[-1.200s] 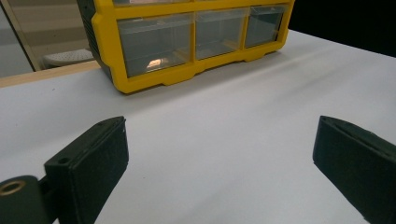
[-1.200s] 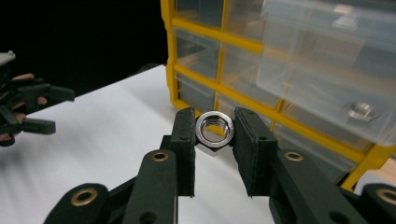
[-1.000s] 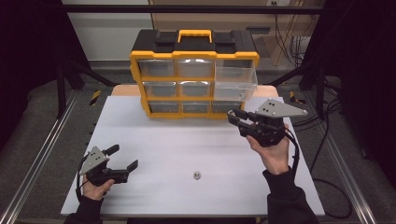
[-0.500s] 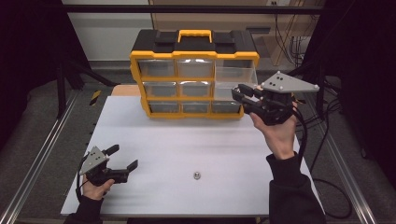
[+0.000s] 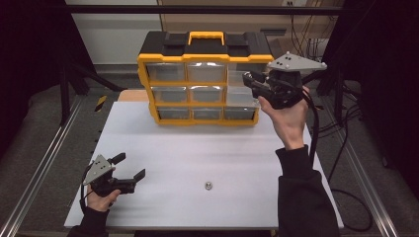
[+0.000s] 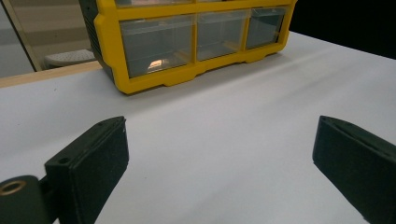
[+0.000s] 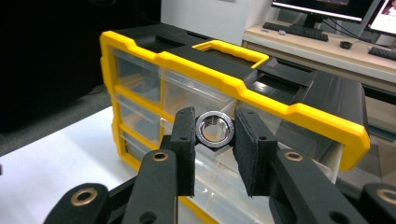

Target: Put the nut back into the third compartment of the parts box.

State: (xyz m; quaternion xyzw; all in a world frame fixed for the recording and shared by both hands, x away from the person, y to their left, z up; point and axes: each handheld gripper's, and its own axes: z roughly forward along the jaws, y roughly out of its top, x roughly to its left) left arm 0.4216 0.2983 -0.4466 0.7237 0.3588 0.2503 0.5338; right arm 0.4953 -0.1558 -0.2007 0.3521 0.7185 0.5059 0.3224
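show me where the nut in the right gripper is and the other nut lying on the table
held nut [image 7: 214, 130], right gripper view, on its shiny ring face.
loose nut [image 5: 208, 186], high view, on its top.

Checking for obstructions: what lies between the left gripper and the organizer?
Bare white table between the left gripper and the organizer, in high and left gripper views.
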